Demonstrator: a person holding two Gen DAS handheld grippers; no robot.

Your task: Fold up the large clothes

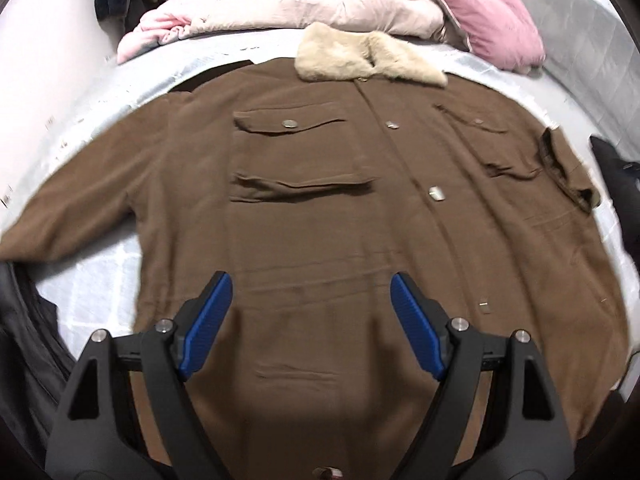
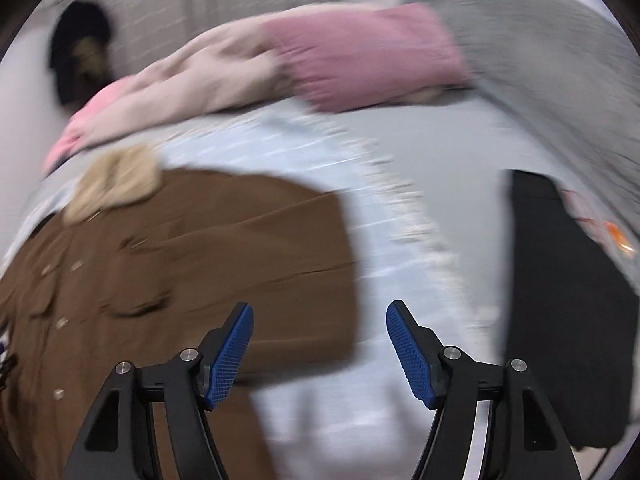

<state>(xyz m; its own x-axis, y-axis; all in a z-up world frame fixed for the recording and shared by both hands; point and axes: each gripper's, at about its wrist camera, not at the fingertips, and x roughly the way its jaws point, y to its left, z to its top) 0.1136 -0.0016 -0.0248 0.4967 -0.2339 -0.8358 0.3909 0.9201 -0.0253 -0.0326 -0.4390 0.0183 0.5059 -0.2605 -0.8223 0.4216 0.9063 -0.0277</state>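
Note:
A large brown jacket [image 1: 320, 208] with a cream fur collar [image 1: 360, 60] lies front-up and buttoned on a pale bed sheet [image 1: 100, 280]. One sleeve [image 1: 72, 216] stretches out to the left; the other sleeve is folded in over the right chest, cuff [image 1: 568, 168] showing. My left gripper [image 1: 311, 284] hovers over the jacket's lower front, open, nothing between its blue pads. In the blurred right wrist view the jacket [image 2: 180, 264] fills the left, with the folded sleeve's edge [image 2: 340, 272] just left of my right gripper [image 2: 320, 312]. That gripper is open and empty, above the sheet [image 2: 400, 240].
Pale pink bedding [image 1: 320, 8] and a pink pillow [image 1: 500, 28] are heaped beyond the collar. A grey quilted cover [image 2: 540, 40] rises at the right. A black cloth [image 2: 560, 300] lies at the bed's right side, dark fabric [image 1: 24, 320] at the lower left.

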